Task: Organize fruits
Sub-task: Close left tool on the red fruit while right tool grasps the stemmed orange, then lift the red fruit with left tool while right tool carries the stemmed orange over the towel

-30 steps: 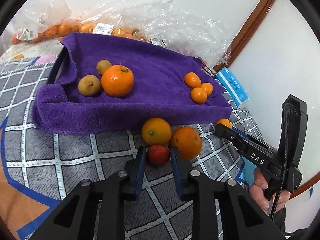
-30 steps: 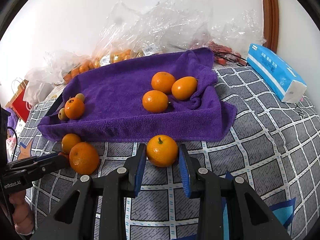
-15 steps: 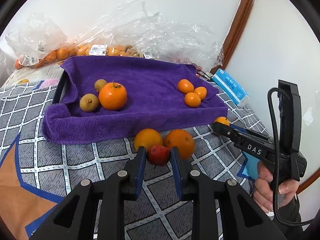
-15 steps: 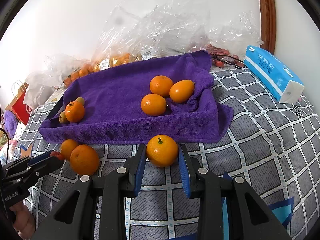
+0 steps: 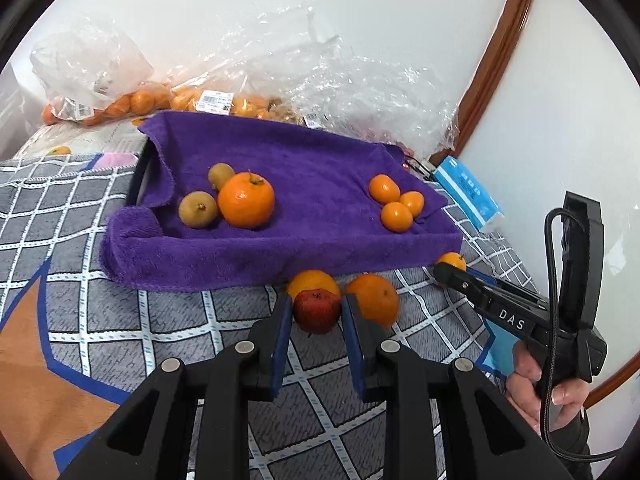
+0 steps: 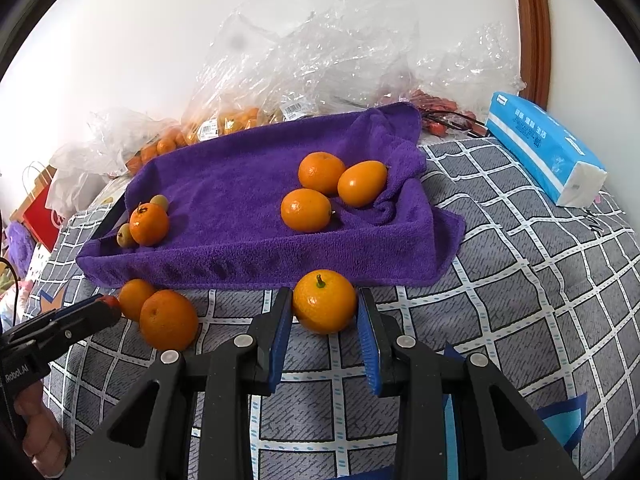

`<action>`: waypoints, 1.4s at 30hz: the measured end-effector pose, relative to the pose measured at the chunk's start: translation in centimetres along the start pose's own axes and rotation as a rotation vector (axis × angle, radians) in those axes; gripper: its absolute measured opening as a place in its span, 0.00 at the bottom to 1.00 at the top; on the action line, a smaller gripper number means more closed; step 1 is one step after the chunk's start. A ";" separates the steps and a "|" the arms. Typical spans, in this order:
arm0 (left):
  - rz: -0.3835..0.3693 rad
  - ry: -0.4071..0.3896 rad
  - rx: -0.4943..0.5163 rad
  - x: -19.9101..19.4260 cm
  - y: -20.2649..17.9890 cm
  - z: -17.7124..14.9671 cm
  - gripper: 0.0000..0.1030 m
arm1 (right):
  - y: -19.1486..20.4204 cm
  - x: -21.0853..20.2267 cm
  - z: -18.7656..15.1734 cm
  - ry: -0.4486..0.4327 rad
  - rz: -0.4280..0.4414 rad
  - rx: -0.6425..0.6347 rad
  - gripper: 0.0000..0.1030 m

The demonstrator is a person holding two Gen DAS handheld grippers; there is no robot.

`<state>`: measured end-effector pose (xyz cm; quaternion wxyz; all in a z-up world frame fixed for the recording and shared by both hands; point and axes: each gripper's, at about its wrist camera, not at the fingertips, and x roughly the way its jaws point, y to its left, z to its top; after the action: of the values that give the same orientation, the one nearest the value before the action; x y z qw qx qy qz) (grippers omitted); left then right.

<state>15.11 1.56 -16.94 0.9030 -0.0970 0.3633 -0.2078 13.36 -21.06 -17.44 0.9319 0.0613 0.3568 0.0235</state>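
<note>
My left gripper (image 5: 316, 312) is clamped on a small red fruit (image 5: 317, 310); its skin is dark red and a little rough, and what kind it is I cannot tell. It sits just in front of the purple towel (image 5: 288, 184), and whether it rests on the checked blanket (image 5: 72, 216) or is lifted I cannot tell. My right gripper (image 6: 325, 312) is clamped on a small orange (image 6: 324, 301) with a short green stem, also at the front edge of the towel. Two loose oranges (image 6: 168, 319) lie on the blanket beside the red fruit.

The towel covers a tray, and only a dark edge (image 5: 138, 180) shows at the left. Inside it, one orange with two brown-green fruits (image 5: 197, 209) sits at the left, and three small oranges (image 6: 320, 192) at the right. The plastic bags (image 5: 132, 100) behind hold more oranges, blurred by the wrinkles. A blue tissue pack (image 6: 544, 152) lies at the right.
</note>
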 end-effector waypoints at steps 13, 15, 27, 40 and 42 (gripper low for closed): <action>0.012 -0.087 -0.009 -1.5 0.3 0.2 0.24 | 0.0 -0.9 0.1 -0.033 0.013 0.003 0.31; 0.015 -0.099 -0.008 -1.7 0.3 0.2 0.24 | 0.1 -1.0 0.1 -0.041 0.015 -0.002 0.31; 0.020 -0.124 -0.031 -2.3 0.8 0.5 0.24 | 0.3 -1.8 0.2 -0.074 0.028 -0.011 0.31; 0.044 -0.145 -0.030 -5.0 0.2 3.7 0.24 | 2.0 -4.8 4.6 -0.152 0.037 -0.058 0.31; 0.049 -0.161 -0.047 -5.3 0.4 5.1 0.24 | 2.8 -5.2 6.1 -0.181 0.043 -0.079 0.31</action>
<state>15.35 4.35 -10.17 0.9316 -0.1254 0.2967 -0.1685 13.52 -19.35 -9.14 0.9613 0.0341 0.2683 0.0518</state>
